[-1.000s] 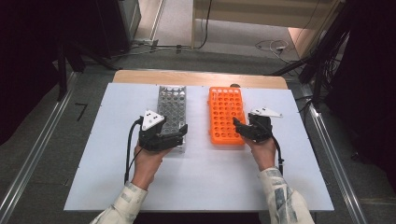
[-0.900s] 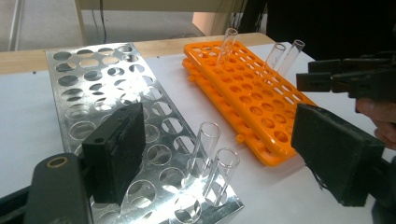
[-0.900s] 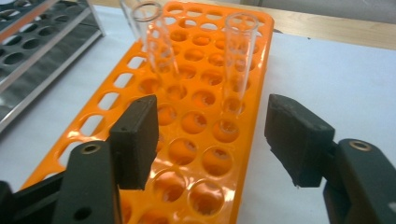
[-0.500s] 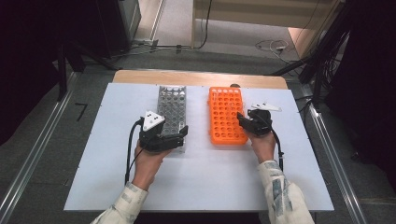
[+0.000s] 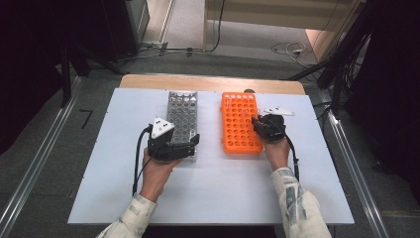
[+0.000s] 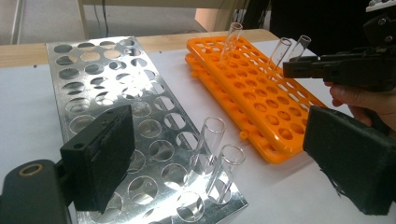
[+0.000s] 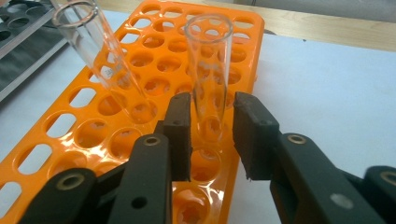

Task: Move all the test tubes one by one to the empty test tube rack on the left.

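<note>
From above, my left gripper (image 5: 190, 146) sits at the metal rack's (image 5: 181, 106) near end. Left gripper view: jaws wide, two tubes (image 6: 215, 161) between. Right gripper view: my right gripper (image 7: 212, 135) brackets (not touching) a glass tube (image 7: 208, 74) upright in the orange rack (image 7: 116, 126).

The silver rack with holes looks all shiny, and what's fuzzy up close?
In the left gripper view the silver rack mirrors the room light, so its holes gleam; the left claw is near the lens and its pads look soft. In the right gripper view the right claw blurs at the bottom, while the clear tube between its pads stays sharp. The high view is dark round the table.
</note>
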Available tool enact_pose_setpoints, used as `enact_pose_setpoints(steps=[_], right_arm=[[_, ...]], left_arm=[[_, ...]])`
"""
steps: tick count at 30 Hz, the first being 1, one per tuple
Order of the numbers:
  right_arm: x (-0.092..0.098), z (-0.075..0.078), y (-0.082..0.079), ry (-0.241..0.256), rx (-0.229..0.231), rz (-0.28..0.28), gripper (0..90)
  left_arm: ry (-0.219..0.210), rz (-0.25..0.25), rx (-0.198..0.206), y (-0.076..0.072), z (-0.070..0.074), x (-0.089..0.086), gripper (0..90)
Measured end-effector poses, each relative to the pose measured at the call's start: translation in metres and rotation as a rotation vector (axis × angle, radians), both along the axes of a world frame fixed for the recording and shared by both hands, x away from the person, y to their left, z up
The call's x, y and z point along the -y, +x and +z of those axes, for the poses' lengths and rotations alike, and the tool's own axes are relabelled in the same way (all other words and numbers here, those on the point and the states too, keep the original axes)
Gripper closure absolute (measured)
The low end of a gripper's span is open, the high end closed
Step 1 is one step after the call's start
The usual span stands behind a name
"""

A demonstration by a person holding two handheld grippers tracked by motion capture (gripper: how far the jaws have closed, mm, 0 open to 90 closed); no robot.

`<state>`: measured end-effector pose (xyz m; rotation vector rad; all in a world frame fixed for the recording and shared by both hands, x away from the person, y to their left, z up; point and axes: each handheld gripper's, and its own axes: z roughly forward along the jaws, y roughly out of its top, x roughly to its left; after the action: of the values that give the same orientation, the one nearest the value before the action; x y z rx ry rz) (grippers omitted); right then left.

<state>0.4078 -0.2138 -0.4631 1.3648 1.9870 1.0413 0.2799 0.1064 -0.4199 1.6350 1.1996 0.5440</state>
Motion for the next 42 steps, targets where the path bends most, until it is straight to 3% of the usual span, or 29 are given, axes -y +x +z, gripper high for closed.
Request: enact_pose_setpoints(steps=[5,10,18,21,31,42], right_arm=[[-0.002,0.0,0.001,-0.005,-0.004,0.011,69.3],[-0.003,0.0,0.002,-0.018,0.001,0.004,72.5],[0.002,0.012,-0.002,0.003,0.034,-0.004,73.1],[0.004,0.02,-0.005,0.015,0.053,-0.003,73.3],[0.009,0.042,-0.02,0.017,0.103,0.015,73.3],[0.015,0.051,-0.04,0.021,0.093,0.049,73.4]], left_arm=[[0.012,0.035,-0.008,0.001,0.0,-0.001,6.8],[0.006,0.033,-0.011,0.001,0.0,-0.002,6.8],[0.004,0.02,-0.017,0.002,-0.001,-0.002,6.8],[0.021,0.037,-0.009,0.001,-0.001,-0.001,6.9],[0.018,0.04,-0.006,0.0,0.0,-0.001,7.2],[0.007,0.043,-0.001,-0.001,0.001,-0.001,7.5]])
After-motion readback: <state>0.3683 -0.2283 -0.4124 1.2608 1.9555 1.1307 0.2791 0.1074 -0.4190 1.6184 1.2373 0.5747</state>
